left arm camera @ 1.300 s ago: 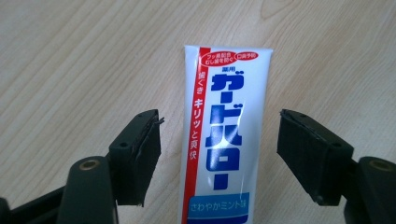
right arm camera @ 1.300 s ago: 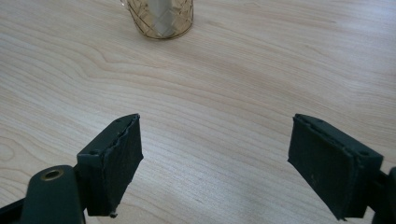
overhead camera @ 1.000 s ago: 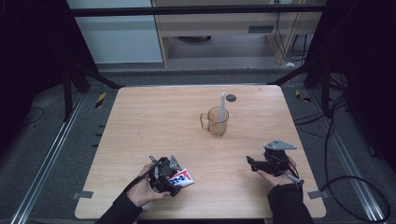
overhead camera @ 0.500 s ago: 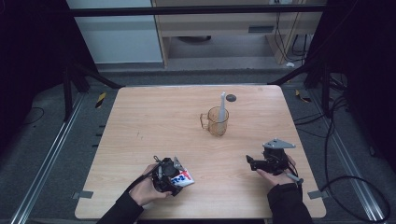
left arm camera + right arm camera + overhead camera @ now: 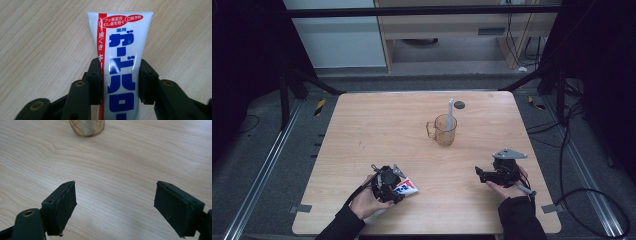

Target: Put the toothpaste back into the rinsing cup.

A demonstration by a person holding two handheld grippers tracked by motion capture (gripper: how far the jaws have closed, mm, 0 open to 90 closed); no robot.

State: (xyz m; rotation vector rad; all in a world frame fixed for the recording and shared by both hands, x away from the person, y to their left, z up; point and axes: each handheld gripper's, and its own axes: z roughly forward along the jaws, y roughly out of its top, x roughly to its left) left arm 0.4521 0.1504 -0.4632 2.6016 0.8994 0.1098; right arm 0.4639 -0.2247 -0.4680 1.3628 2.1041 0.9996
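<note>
While the left tongs (image 5: 120,75) pinch a white toothpaste tube (image 5: 122,50) across its width, the tube lies flat on the surface (image 5: 377,125), its crimped end pointing away from the jaws. Blue and red Japanese lettering runs along the tube, with a red stripe down one edge. From the high view, the left tongs (image 5: 398,186) and the tube (image 5: 406,187) sit near the front edge of the surface, left of centre, with the person's left hand (image 5: 367,200) behind them.

At the front right, the right tongs (image 5: 478,172) are held just above the wood by the right hand (image 5: 507,187), jaws spread wide and holding nothing; a grey three-cornered plate (image 5: 509,154) tops them. Along those jaws, the right gripper view shows bare wood grain between the pads and, farther off, the base of an amber cup (image 5: 86,127).

That cup (image 5: 445,130), a translucent amber mug with a handle on its left, stands upright a little right of centre, well apart from both tongs. A pale toothbrush (image 5: 450,114) stands in it, leaning slightly. Just behind it a small dark round disc (image 5: 459,105) lies on the wood.

The surface is a light wooden square top on a dark metal frame. Grey floor (image 5: 257,165) surrounds it, with rails (image 5: 262,175) on the left, black cables (image 5: 582,200) on the right, and pale cabinets (image 5: 337,40) beyond.
</note>
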